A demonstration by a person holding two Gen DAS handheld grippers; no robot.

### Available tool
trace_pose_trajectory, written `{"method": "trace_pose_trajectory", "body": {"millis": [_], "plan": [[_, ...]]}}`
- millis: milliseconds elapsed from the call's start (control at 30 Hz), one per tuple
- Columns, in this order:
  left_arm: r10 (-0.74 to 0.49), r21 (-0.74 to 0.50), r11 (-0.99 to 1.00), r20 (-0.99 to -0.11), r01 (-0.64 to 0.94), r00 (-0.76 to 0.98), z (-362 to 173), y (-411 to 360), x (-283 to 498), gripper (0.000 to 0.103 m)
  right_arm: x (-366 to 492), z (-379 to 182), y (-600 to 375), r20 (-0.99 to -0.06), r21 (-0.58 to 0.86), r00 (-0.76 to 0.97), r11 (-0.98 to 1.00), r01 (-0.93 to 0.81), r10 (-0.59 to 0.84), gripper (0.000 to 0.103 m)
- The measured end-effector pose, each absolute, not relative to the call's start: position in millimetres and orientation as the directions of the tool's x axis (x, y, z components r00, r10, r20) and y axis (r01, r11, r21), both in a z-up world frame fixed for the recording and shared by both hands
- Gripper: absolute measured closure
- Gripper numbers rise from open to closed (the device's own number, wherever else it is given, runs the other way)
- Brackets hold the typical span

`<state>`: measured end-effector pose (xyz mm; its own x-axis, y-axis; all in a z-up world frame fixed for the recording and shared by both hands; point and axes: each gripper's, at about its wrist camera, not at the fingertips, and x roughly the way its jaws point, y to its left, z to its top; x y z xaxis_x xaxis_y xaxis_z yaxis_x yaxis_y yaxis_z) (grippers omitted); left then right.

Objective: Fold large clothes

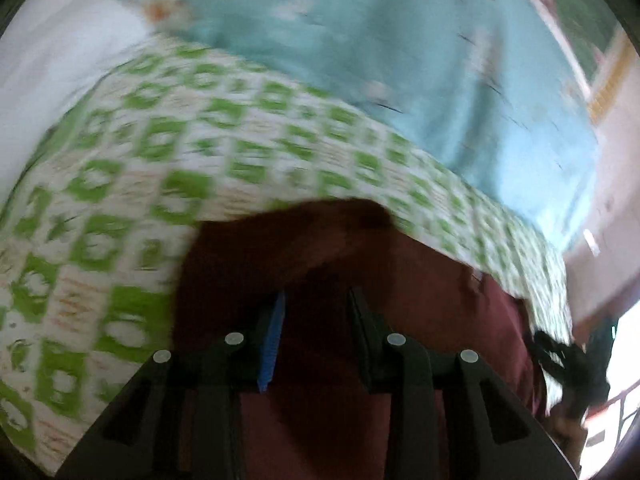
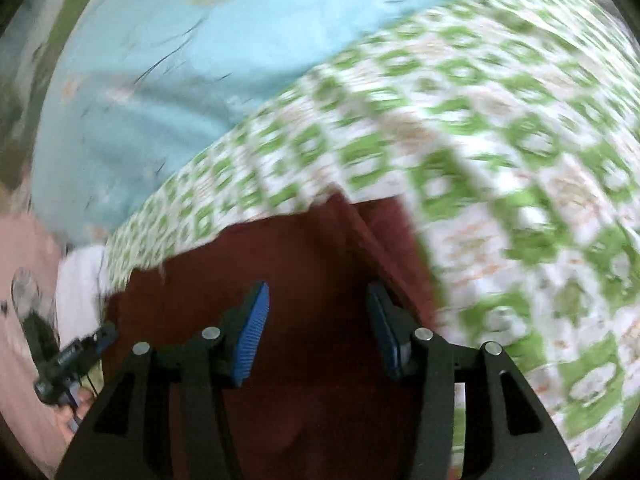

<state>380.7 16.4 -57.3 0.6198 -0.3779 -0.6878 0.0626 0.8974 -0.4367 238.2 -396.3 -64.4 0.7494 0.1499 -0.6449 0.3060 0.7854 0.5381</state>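
Note:
A dark maroon garment [image 1: 340, 272] lies on a green-and-white patterned bedcover [image 1: 180, 152]. Both views are blurred by motion. My left gripper [image 1: 316, 300] is open, its blue-padded fingers [image 1: 276, 336] standing apart just over the maroon cloth, near a raised fold of it. In the right wrist view the maroon garment [image 2: 304, 256] fills the lower middle, with a corner lying on the patterned cover [image 2: 500, 152]. My right gripper [image 2: 318, 296] is open over the cloth, its fingers [image 2: 254, 328] wide apart with nothing between them. The left gripper also shows in the right wrist view [image 2: 72, 356] at the far left.
A light blue floral sheet [image 1: 400, 40] lies beyond the patterned cover, also in the right wrist view [image 2: 160, 80]. A white cloth [image 1: 52, 60] sits at the far left. The pale floor [image 1: 612, 200] runs past the bed's right edge. The other gripper [image 1: 560, 356] shows dark at the right.

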Motion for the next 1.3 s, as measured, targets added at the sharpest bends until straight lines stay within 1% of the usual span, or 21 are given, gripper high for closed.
{"method": "trace_pose_trajectory", "body": {"millis": [100, 233, 367, 433, 533, 600, 633, 700, 733, 800, 867, 933, 1033, 1133, 1233, 1300], "plan": [[-0.411, -0.515, 0.857, -0.663, 0.017, 0.625, -67, 42, 369, 0.071, 221, -59, -387, -0.637, 0.533, 0.758, 0.791, 0.299, 0.142, 0.051], [-0.436, -0.554, 0.833, -0.639, 0.014, 0.634, -68, 50, 326, 0.071, 193, -50, -365, -0.596, 0.564, 0.779, 0.791, 0.236, 0.193, 0.051], [-0.486, -0.609, 0.792, -0.598, 0.033, 0.637, -68, 47, 268, 0.065, 172, -52, -331, -0.565, 0.593, 0.786, 0.786, 0.174, 0.253, 0.051], [-0.500, -0.618, 0.785, -0.596, 0.039, 0.628, -71, 43, 246, 0.064, 162, -55, -316, -0.560, 0.603, 0.779, 0.783, 0.151, 0.281, 0.051], [-0.513, -0.623, 0.781, -0.606, 0.038, 0.608, -77, 37, 218, 0.056, 150, -60, -298, -0.562, 0.607, 0.765, 0.785, 0.126, 0.313, 0.051], [-0.542, -0.649, 0.759, -0.599, 0.039, 0.589, -82, 34, 203, 0.052, 146, -63, -289, -0.560, 0.609, 0.758, 0.787, 0.103, 0.334, 0.051], [-0.560, -0.663, 0.747, -0.594, 0.043, 0.578, -87, 33, 195, 0.047, 145, -64, -286, -0.561, 0.609, 0.755, 0.787, 0.098, 0.340, 0.051], [-0.575, -0.677, 0.735, -0.593, 0.038, 0.563, -94, 31, 186, 0.042, 144, -66, -279, -0.567, 0.604, 0.747, 0.791, 0.091, 0.347, 0.057], [-0.578, -0.681, 0.731, -0.595, 0.030, 0.559, -98, 30, 184, 0.042, 143, -66, -277, -0.569, 0.604, 0.742, 0.792, 0.086, 0.354, 0.065], [-0.591, -0.699, 0.715, -0.591, 0.017, 0.549, -104, 30, 184, 0.042, 145, -66, -273, -0.571, 0.599, 0.737, 0.797, 0.075, 0.360, 0.067], [-0.596, -0.716, 0.698, -0.576, 0.005, 0.559, -105, 34, 188, 0.041, 149, -63, -267, -0.573, 0.590, 0.732, 0.805, 0.057, 0.368, 0.074], [-0.597, -0.734, 0.679, -0.562, -0.012, 0.572, -106, 38, 196, 0.038, 159, -61, -260, -0.579, 0.580, 0.724, 0.814, 0.040, 0.376, 0.076], [-0.586, -0.757, 0.651, -0.547, -0.054, 0.597, -108, 43, 215, 0.038, 183, -53, -246, -0.590, 0.550, 0.713, 0.835, 0.012, 0.379, 0.082], [-0.568, -0.769, 0.634, -0.539, -0.088, 0.622, -109, 46, 231, 0.038, 217, -46, -234, -0.623, 0.516, 0.688, 0.857, 0.003, 0.372, 0.086], [-0.542, -0.763, 0.638, -0.541, -0.105, 0.644, -109, 46, 238, 0.038, 246, -43, -223, -0.632, 0.497, 0.675, 0.867, -0.023, 0.380, 0.087], [-0.524, -0.753, 0.650, -0.546, -0.108, 0.653, -108, 44, 243, 0.039, 265, -55, -216, -0.674, 0.477, 0.635, 0.879, -0.018, 0.379, 0.087]]}}
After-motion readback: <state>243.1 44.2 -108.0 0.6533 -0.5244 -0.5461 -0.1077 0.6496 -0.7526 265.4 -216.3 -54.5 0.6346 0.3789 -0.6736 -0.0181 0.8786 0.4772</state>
